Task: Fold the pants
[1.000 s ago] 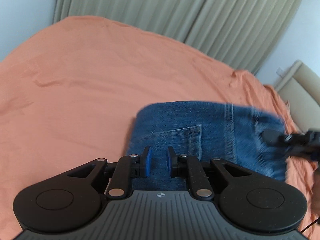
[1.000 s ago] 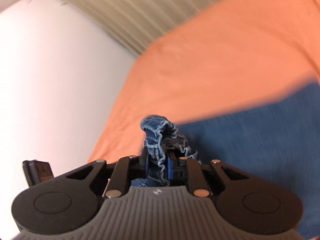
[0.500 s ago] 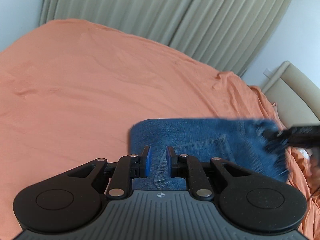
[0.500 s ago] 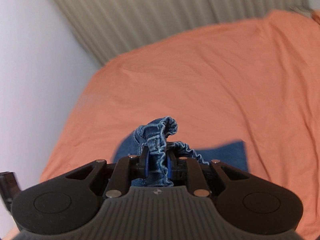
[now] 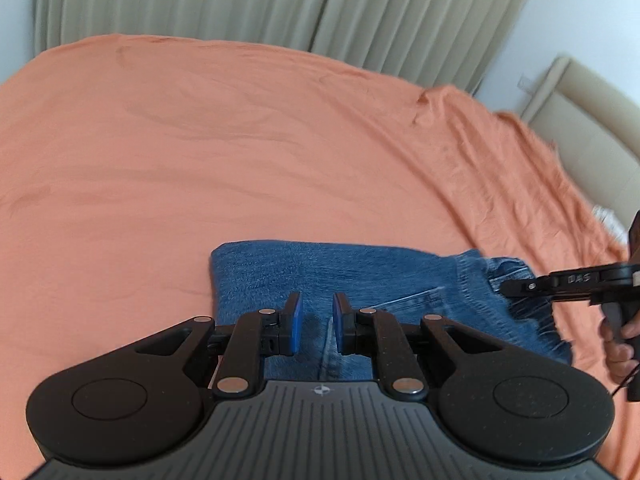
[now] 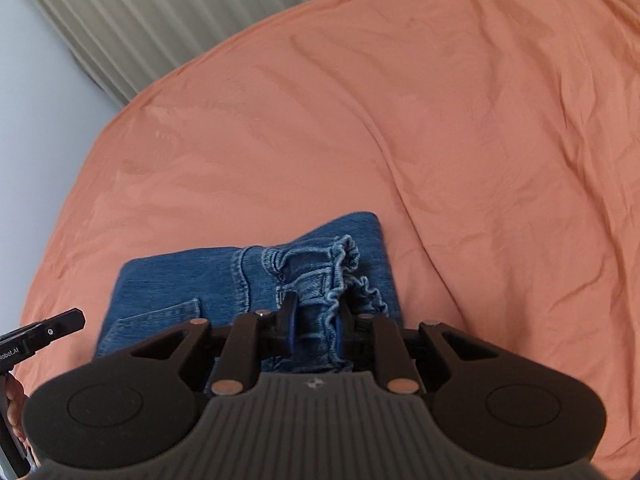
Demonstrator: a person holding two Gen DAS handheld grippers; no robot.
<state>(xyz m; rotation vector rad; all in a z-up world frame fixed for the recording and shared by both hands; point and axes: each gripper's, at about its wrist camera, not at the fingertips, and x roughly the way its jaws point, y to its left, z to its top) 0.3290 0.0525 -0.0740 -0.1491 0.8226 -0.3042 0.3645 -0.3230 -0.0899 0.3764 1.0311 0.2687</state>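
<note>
While the right gripper (image 6: 314,322) is clamped on a bunched, elastic denim waistband, the folded blue denim pants (image 5: 340,272) lie as a compact rectangle on the orange bedsheet (image 5: 200,152), near the bed's close edge. Left gripper (image 5: 316,324) sits low over the near denim, blue pads a small way apart; denim shows in the gap, but the pads don't visibly pinch it, so I can't tell if it holds cloth. Back pocket stitching (image 6: 168,312) faces up.

Step, as I judge it: late fold, waistband end being laid onto the stack, pants mostly folded already. Next move probably calls for setting the gathered waistband flat, lining its edge with the rectangle's far edge, then letting go and smoothing. Risk: the bunched band springs back or drags the top layer askew on release.

Edges: left and far edges of the rectangle look straight; the right side near the waistband is rumpled and blurred. Room: plenty of bare sheet beyond and left of the pants; beige curtains (image 5: 240,4) and padded headboard (image 5: 580,120) well apart. The two grippers work near each other.
</note>
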